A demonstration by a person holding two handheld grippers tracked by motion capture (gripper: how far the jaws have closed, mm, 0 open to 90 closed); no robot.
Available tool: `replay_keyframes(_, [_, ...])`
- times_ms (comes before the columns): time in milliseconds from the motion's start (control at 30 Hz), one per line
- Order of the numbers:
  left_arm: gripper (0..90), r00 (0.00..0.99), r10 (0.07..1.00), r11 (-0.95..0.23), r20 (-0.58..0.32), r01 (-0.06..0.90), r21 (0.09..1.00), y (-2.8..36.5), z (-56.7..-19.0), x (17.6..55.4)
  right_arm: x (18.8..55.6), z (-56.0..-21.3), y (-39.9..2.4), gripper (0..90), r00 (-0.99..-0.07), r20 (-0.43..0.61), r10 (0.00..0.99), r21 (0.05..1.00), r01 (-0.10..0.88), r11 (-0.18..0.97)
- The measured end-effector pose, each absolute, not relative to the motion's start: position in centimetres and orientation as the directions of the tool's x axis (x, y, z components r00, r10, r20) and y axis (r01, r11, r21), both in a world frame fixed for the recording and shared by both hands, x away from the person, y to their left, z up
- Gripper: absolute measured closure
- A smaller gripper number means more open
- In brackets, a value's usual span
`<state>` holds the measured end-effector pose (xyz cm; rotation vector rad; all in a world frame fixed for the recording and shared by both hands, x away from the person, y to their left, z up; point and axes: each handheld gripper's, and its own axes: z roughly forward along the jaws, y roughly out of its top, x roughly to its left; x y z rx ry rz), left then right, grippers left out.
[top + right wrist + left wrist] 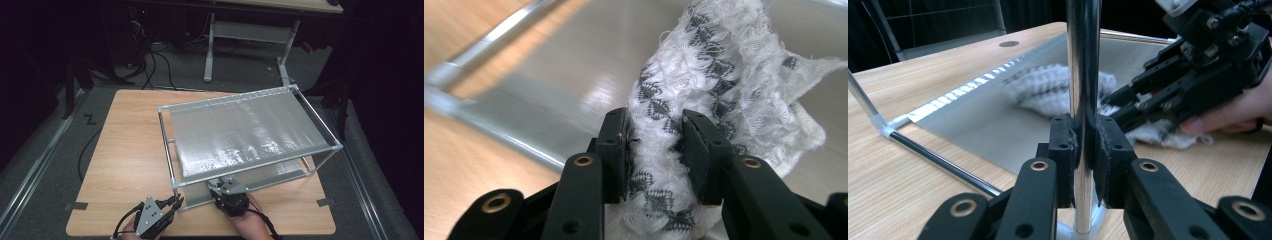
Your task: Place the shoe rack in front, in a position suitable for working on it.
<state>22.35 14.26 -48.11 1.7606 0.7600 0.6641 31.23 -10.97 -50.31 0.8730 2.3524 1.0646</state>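
Left claw (1083, 155) clenched on the near upright chrome post (1082, 75) of the two-tier metal rack (250, 130) to steady it on the wooden tabletop (125, 150), right claw (655, 150) gripping the white, grey-patterned knitted cloth (704, 90) on the lower grey shelf (978, 120) for wiping.

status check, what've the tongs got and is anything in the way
Left tongs shut on rack's corner post. Right tongs shut on white patterned cloth, on lower shelf. Nothing blocking.
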Motion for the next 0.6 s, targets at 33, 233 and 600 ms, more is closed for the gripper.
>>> replay_keyframes(33, [79.6, 0.642, 0.763, -0.241, 0.076, 0.174, 0.955, 14.2, -48.1, 22.3, 31.1, -50.3, -10.4, 64.4, -0.724, -0.096, 0.683, 0.773, 0.378, 0.509])
replay_keyframes(233, [79.3, 0.641, 0.763, -0.248, 0.086, 0.167, 0.954, 14.1, -48.2, 22.3, 30.0, -50.3, -7.4, 64.5, -0.78, -0.105, 0.617, 0.775, 0.324, 0.542])
replay_keyframes(600, [79.0, 0.644, 0.76, -0.259, 0.094, 0.168, 0.951, 14.0, -48.2, 22.3, 28.0, -50.3, -5.2, 64.0, -0.845, -0.056, 0.532, 0.794, 0.285, 0.537])
